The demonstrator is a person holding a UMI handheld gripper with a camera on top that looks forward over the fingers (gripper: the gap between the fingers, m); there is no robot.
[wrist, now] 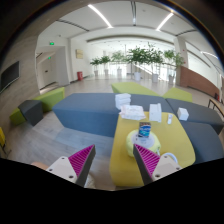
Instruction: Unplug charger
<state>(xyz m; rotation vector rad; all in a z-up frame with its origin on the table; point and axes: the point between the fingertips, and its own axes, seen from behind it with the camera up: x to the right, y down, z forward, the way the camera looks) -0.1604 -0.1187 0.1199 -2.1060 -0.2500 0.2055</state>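
Apparently Open Fingers Above a Yellow-Green Counter

Ahead of the gripper [115, 160], a long yellow-green counter [128, 165] is seen running away from the camera, bordered by grey-blue upholstered seating [90, 112] on its far and side edges. The two fingers are held apart, with a clear gap between the magenta pads [82, 160]; nothing is clamped between them.

Near the middle of the counter, just beyond the fingers and slightly toward the right-hand one, a small blue and white object [145, 130] is stood upright. Whether this is the charger cannot be told, as it is too small to be identified. Beyond it, toward the far edge of the counter, a white box-like item [132, 113] is placed, and a further white stack [122, 100] is seen behind that. A small white object [170, 118] is set near the right edge of the counter, level with the blue and white one. A pale, curved white shape [168, 160] is found close to the right finger at the near right corner of the counter; its nature cannot be made out.

Further off, a row of green potted plants [135, 58] is lined before bright windows, and strip lights [100, 15] are mounted on the ceiling. A yellow-green seat [52, 97] is placed to the left of the seating.
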